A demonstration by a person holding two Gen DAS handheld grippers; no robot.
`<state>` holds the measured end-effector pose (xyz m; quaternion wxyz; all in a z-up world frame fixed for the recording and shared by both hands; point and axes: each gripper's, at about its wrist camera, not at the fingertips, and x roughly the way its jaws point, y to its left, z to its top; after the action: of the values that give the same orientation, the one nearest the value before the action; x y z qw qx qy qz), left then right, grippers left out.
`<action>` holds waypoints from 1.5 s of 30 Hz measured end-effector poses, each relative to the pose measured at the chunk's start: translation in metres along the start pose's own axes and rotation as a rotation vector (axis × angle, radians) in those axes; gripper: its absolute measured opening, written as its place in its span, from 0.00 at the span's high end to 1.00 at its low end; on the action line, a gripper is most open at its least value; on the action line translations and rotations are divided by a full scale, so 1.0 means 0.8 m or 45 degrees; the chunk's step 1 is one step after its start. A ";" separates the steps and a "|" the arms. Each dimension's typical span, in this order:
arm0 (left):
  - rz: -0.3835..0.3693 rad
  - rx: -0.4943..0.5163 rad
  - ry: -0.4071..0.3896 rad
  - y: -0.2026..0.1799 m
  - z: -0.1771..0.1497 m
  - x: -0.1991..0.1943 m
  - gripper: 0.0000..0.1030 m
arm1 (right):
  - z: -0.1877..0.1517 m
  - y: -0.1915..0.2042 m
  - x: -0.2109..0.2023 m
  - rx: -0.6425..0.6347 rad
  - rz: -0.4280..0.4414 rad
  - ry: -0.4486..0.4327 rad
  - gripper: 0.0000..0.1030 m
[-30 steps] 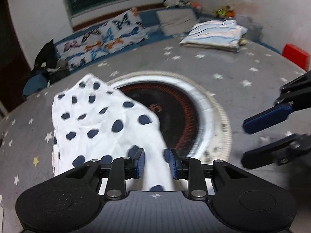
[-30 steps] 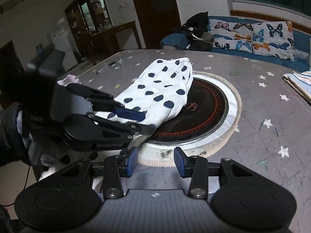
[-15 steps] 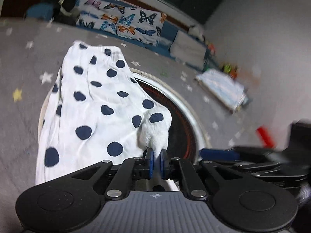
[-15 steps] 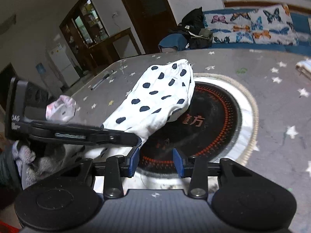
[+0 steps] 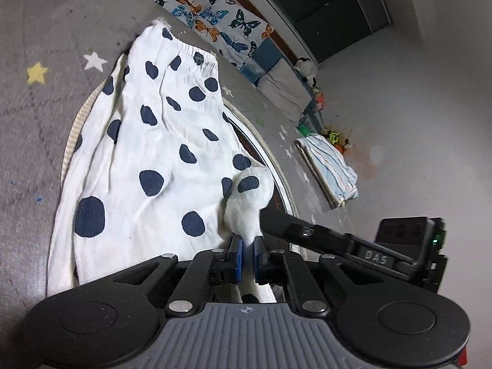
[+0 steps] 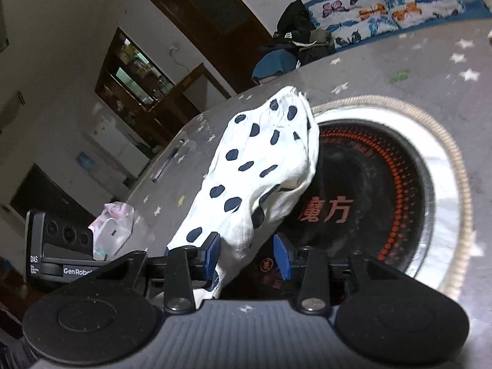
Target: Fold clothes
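The white garment with dark blue dots (image 5: 147,160) is lying on the grey table with star pattern (image 5: 27,141), and it is covering the left part of the round black cooktop (image 6: 378,190) that is set into the table. The far end of the garment, with the gathered waistband, is resting on the grey surface beyond the ring of the cooktop.

The left gripper (image 5: 247,256) is holding the near corner of the garment: its blue pads (image 5: 236,258) are pressing together on a bunched piece of white cloth, and this piece is standing up a little from the rest. The right gripper (image 6: 247,256) is staying apart, with a clear gap between its pads. A fold of the garment is hanging between them and is lying against the left pad (image 6: 212,255), but the right pad is not touching the cloth, so it is not gripping anything.

In the left wrist view the right gripper is coming in from the right side, just beside the pinched corner. A folded striped cloth (image 5: 329,169) is lying far on the table, well apart from the garment
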<state>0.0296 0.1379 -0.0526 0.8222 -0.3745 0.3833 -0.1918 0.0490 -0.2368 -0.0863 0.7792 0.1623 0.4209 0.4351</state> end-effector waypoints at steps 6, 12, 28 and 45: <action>-0.017 -0.009 0.011 0.005 -0.002 0.002 0.92 | -0.004 -0.006 0.017 0.048 0.089 0.017 0.77; 0.024 0.072 -0.013 -0.009 -0.001 -0.008 0.81 | -0.005 0.008 -0.005 0.006 0.078 -0.056 0.92; 0.347 0.607 -0.076 -0.076 -0.053 -0.048 0.64 | -0.014 0.040 -0.061 -0.245 -0.444 -0.156 0.90; 0.408 0.724 -0.030 -0.085 -0.087 -0.076 0.67 | -0.018 0.056 -0.018 -0.402 -0.329 -0.044 0.80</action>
<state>-0.0642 0.0978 -0.0009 0.9180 -0.0670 0.3589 -0.1550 0.0094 -0.2246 -0.0593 0.8513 -0.0098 0.3515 0.3893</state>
